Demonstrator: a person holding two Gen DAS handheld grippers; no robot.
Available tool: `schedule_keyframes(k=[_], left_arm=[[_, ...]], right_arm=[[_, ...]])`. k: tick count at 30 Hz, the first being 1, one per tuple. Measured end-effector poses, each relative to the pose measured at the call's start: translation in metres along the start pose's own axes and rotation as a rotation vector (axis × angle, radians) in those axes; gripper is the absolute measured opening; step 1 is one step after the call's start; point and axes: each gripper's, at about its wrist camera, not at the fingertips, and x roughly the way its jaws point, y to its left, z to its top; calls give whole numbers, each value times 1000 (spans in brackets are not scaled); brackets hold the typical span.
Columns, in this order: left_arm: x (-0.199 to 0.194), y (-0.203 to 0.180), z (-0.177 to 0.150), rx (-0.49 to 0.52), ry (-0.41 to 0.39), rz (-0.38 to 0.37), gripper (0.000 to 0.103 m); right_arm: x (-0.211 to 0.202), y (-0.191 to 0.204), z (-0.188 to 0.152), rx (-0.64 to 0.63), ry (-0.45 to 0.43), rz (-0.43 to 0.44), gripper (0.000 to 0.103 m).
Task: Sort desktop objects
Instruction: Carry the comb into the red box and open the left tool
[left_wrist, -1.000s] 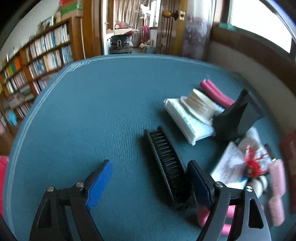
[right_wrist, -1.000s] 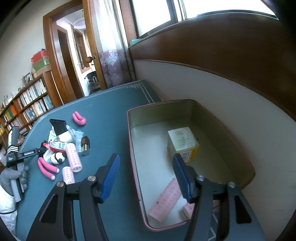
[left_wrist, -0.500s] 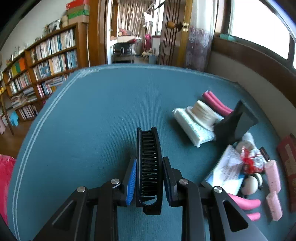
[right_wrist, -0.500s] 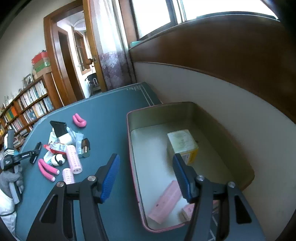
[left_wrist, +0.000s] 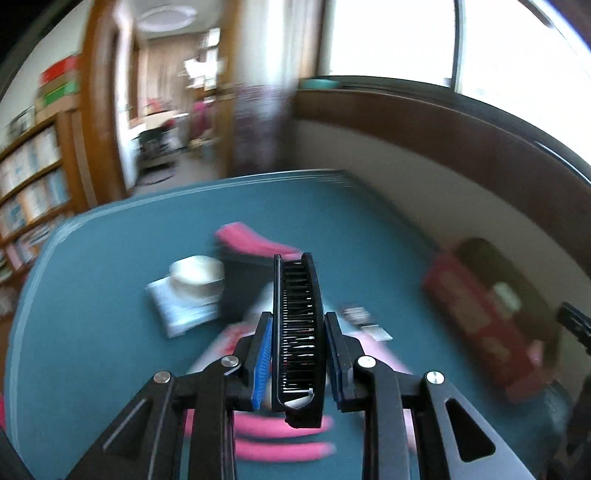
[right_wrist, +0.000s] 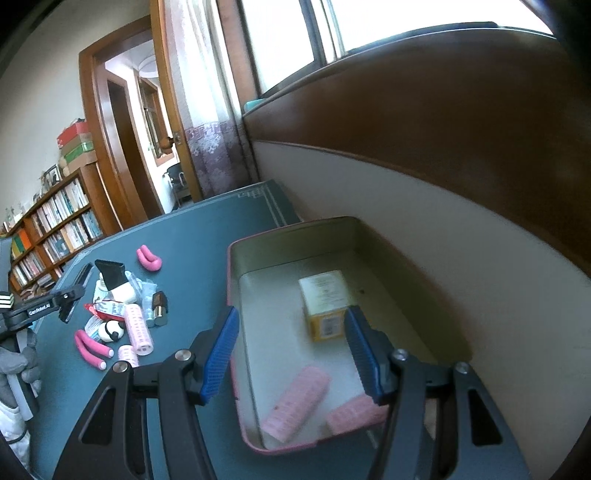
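Observation:
My left gripper is shut on a black comb and holds it lifted above the pile of small items on the teal table. The view is blurred by motion. My right gripper is open and empty, hovering over the near end of the pink-rimmed metal tin. In the tin lie a yellow-and-white box and two pink hair rollers. The left gripper also shows in the right wrist view at the far left, above the pile.
On the table left of the tin lie pink hair rollers, pink curved clips, a black wedge-shaped item, a lipstick tube and packets. A wall runs along the tin's right side. Bookshelves stand beyond the table.
My left gripper closed on the comb, then lifted it off the table and swung right toward the tin. My right gripper stayed open over the tin, barely moving.

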Motion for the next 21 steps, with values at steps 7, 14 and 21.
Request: schedule_keyframes(k=[7,14,21], left_arm=[[19,-98,18,144,21,-190,28],[35,-163,28,223,33,-287,28],[57,-203,35,240,52,-334,28]], right_arm=[[-11,-27,1,35,-21,-18,64],[-16,-45,4,77,-38,-14,64],[-15,-49,1,85,-33,-7,63]])
